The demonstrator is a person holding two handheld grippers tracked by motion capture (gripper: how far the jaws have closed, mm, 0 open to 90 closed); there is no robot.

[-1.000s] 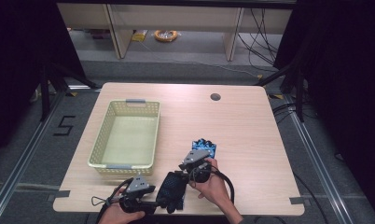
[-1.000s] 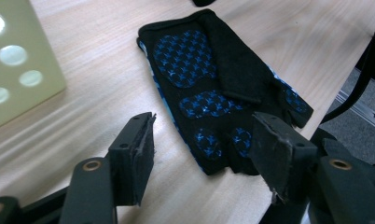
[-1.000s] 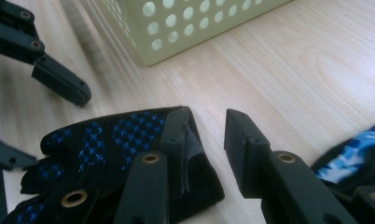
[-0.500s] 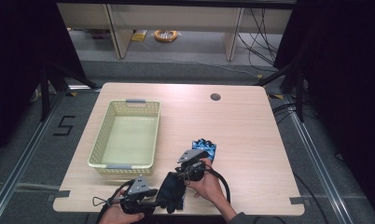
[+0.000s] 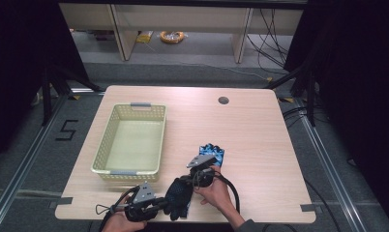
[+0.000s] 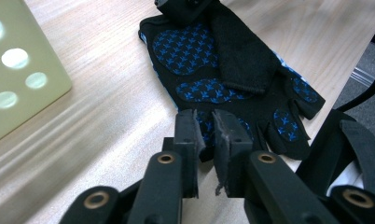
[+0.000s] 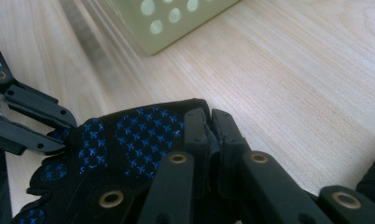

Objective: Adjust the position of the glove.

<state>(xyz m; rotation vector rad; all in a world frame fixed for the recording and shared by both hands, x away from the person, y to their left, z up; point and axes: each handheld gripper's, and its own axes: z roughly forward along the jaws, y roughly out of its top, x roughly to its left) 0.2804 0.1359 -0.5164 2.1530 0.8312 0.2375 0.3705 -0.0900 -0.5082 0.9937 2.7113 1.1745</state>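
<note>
Light wood table [image 5: 260, 125], person at the near edge with a two-jaw tool in each hand. A black glove [image 5: 179, 197] with blue grip dots lies flat at the near middle of the table, palm side up; in the left gripper view the same glove [image 6: 232, 74] spreads out ahead of the jaws, fingers toward the table edge. The left gripper [image 6: 210, 135] is at the near left, jaws drawn together on the glove's edge near the finger end, fabric pinched between them. The right gripper [image 7: 211, 128] comes from the right, jaws also closed, nipping the glove's [image 7: 129, 149] cuff-side edge. In the high view the left gripper [image 5: 158, 205] and right gripper [image 5: 190, 176] sit at opposite ends of the glove. A second glove [image 5: 213, 152], blue and black, lies just beyond the right gripper, farther in on the table. A pale yellow-green perforated basket [image 5: 105, 145] stands on the left half of the table, just beyond the left gripper. A small dark round hole [image 5: 223, 100] is in the tabletop at the far right.
</note>
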